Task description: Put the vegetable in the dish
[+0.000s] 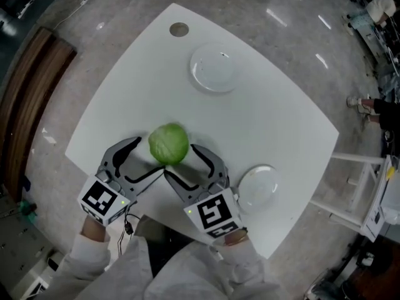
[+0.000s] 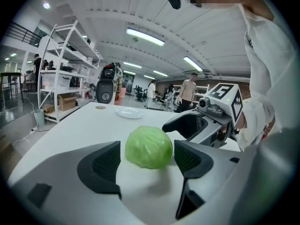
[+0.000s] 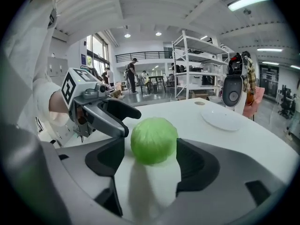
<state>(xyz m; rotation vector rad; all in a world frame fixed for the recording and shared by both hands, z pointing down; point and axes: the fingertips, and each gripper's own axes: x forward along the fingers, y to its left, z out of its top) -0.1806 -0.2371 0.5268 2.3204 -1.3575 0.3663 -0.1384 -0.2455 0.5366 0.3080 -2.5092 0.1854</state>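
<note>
The left gripper (image 1: pixel 149 155), low in the frame left of centre, had its jaws spread wide, the pads clear of the cabbage (image 1: pixel 169 144). That green cabbage sat on the table between the tips of both grippers, in neither plate. Just to its right the right gripper (image 1: pixel 185 161) was also spread wide around the cabbage, not pressing it. Further right, the far plate (image 1: pixel 214 69) lay bare and white near the top centre, well apart from the cabbage. The near plate (image 1: pixel 257 187), also bare, lay at the lower right just beside the right gripper. The white table (image 1: pixel 125 105) carried a small brown disc (image 1: pixel 179 29) near its upper-left corner. Grey polished floor (image 1: pixel 294 17) surrounded it, and white shelving (image 2: pixel 65 74) stood behind.
</note>
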